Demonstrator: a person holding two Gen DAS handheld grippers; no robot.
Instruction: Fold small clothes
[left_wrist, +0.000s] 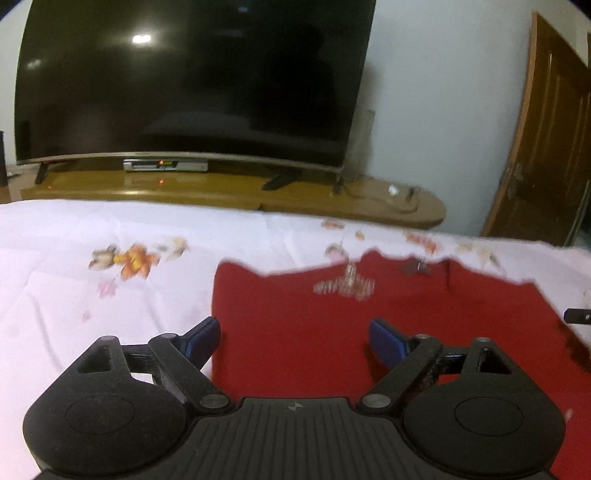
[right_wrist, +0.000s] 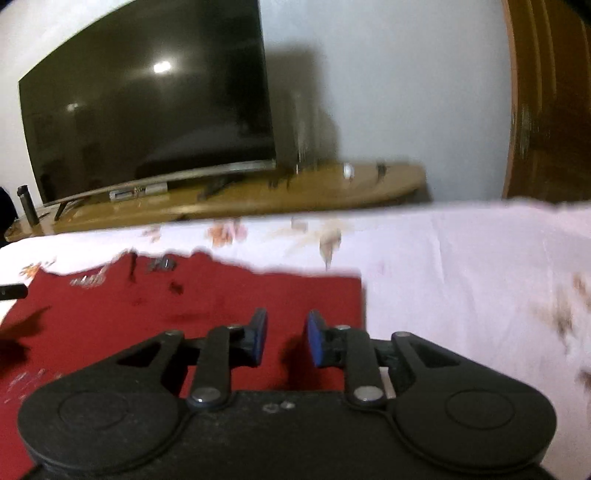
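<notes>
On bed (left_wrist: 110, 229), red garment (left_wrist: 295, 314) lies flat, 12 o'clock of both grippers; left fingers (left_wrist: 201, 339) wide apart, right fingers (right_wrist: 258, 336) slightly apart, both empty.

- The left tool (left_wrist: 293, 338) hangs over a red garment (left_wrist: 314, 332), its blue-padded fingers (left_wrist: 203, 338) spread wide with nothing between them.
- The left finger sits at the garment's left edge; the right finger is over the red cloth.
- The garment lies flat on a bed (left_wrist: 110, 295) covered in a white sheet printed with orange flowers (left_wrist: 136, 260).
- A pale, blurred print (left_wrist: 345, 286) marks the cloth near its far edge.
- Beyond the bed, a large dark television (left_wrist: 192, 81) stands on a low wooden stand (left_wrist: 236, 192), a silver box (left_wrist: 166, 165) beneath the screen.
- A brown wooden door (left_wrist: 546, 147) stands at far right.
- A dark tip (left_wrist: 578, 316) shows at the right edge, over the garment.
</notes>
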